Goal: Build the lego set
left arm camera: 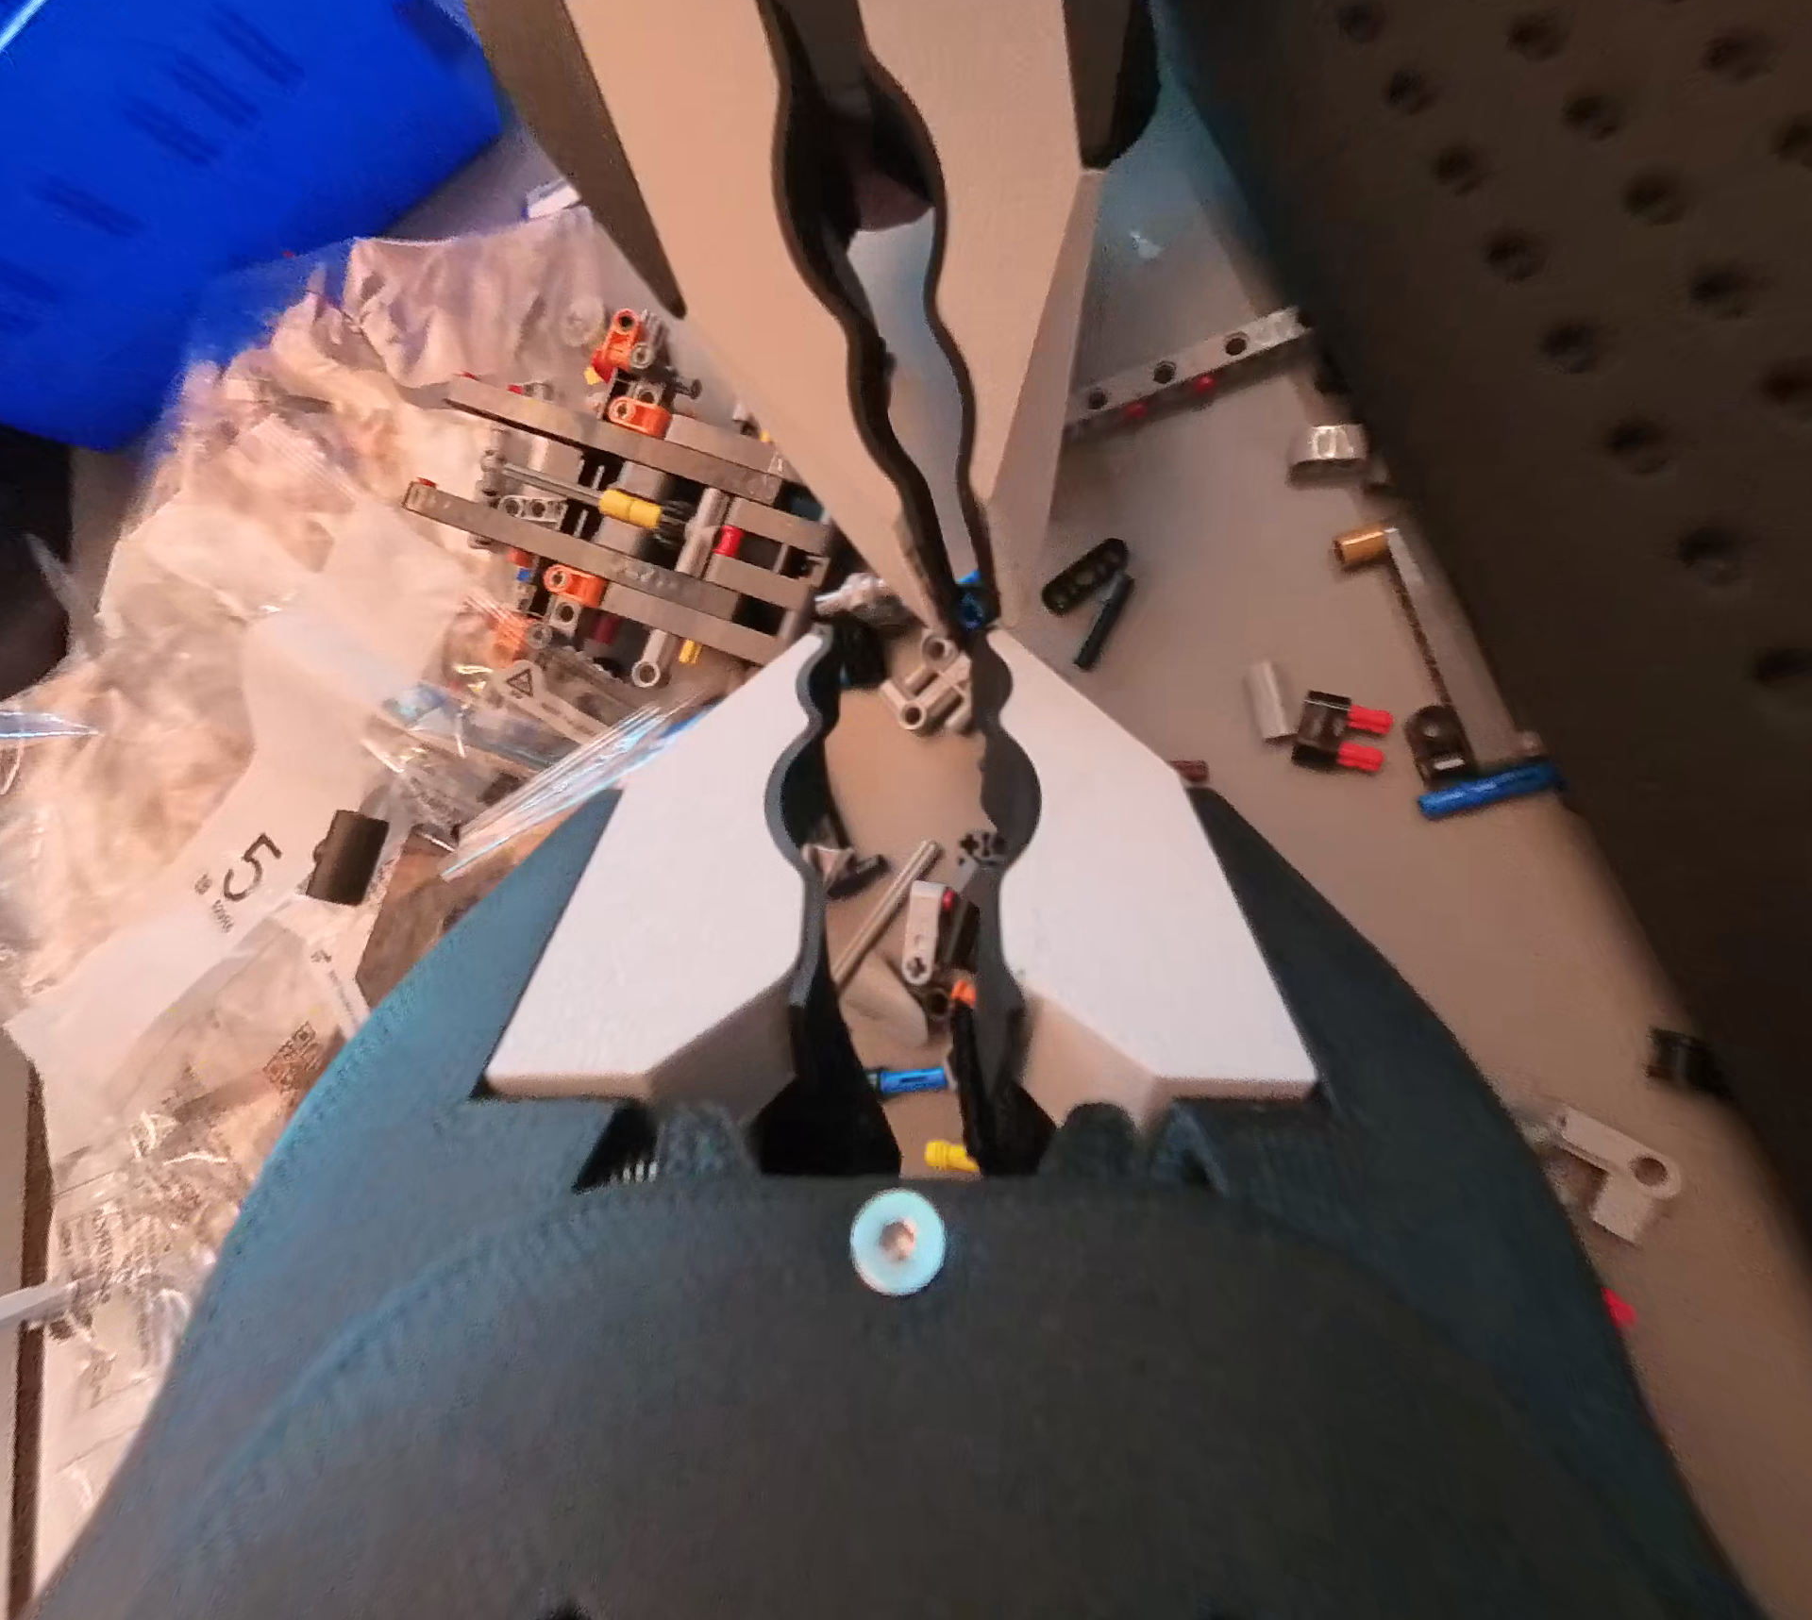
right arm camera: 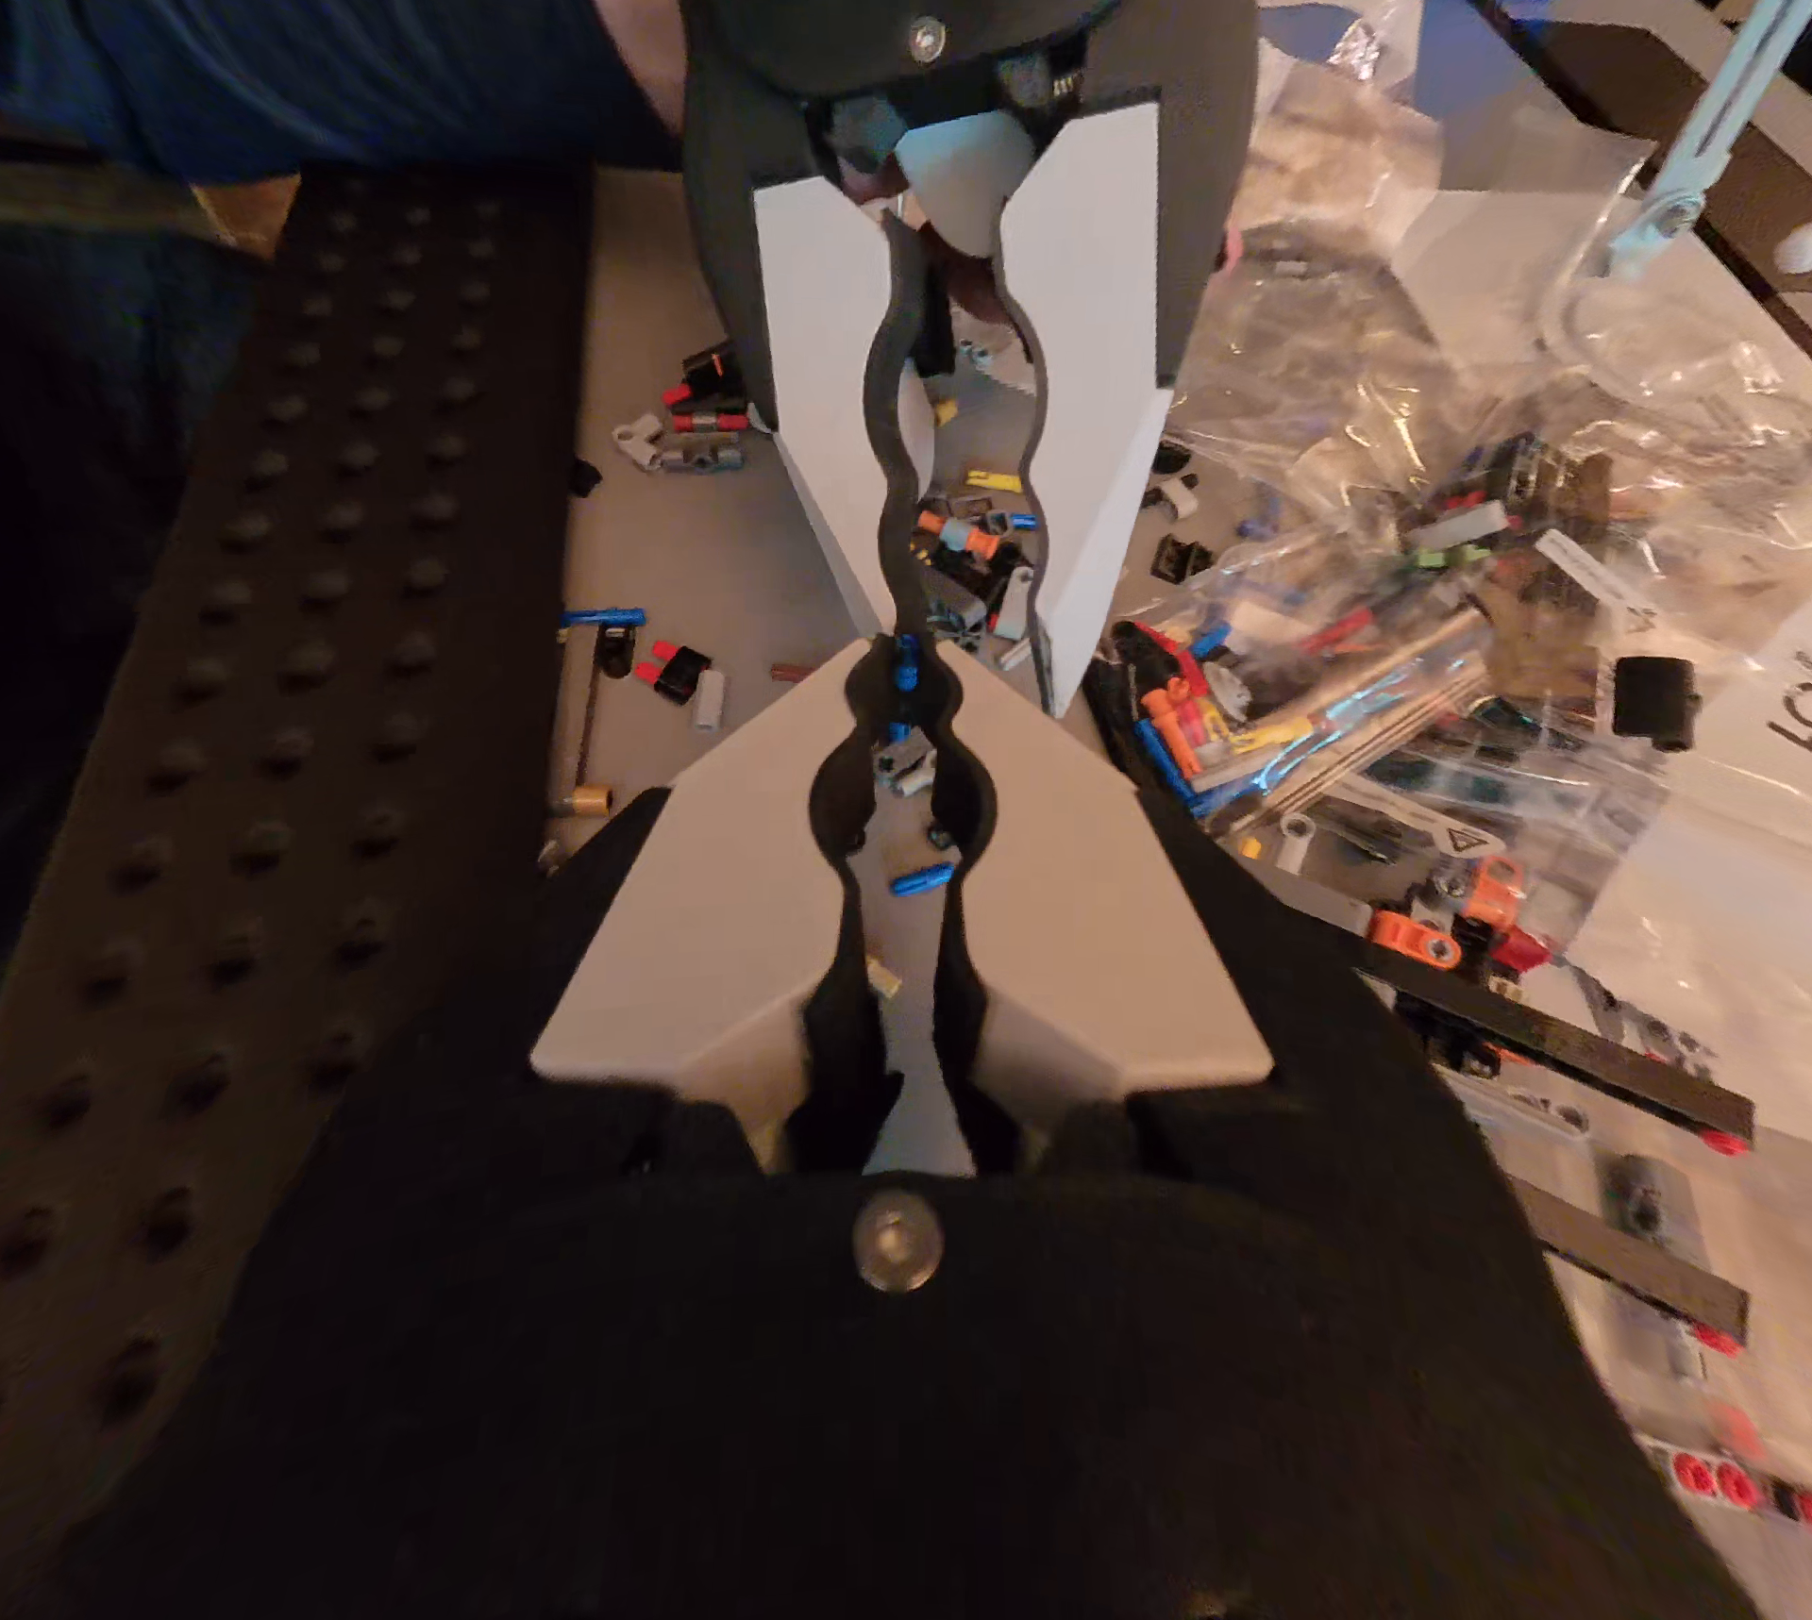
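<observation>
1. Left wrist view: left gripper (left arm camera: 907, 642) fingers spread, empty. Right gripper (left arm camera: 966, 607), tip to tip opposite, pinches the blue pin (left arm camera: 971, 598). Lego assembly (left arm camera: 628, 534) lies on the table (left arm camera: 1226, 661).
2. Right wrist view: right gripper (right arm camera: 904, 671) fingers pinch the blue pin (right arm camera: 904, 681); left gripper (right arm camera: 971, 642) fingers spread.

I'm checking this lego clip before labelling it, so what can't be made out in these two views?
- Blue pin: both views, pinched between the tongs' tips, which hide its ends.
- Part-built frame: left wrist view, right end behind the right tongs.
- Bagged parts: right wrist view, blurred by glare.
</observation>
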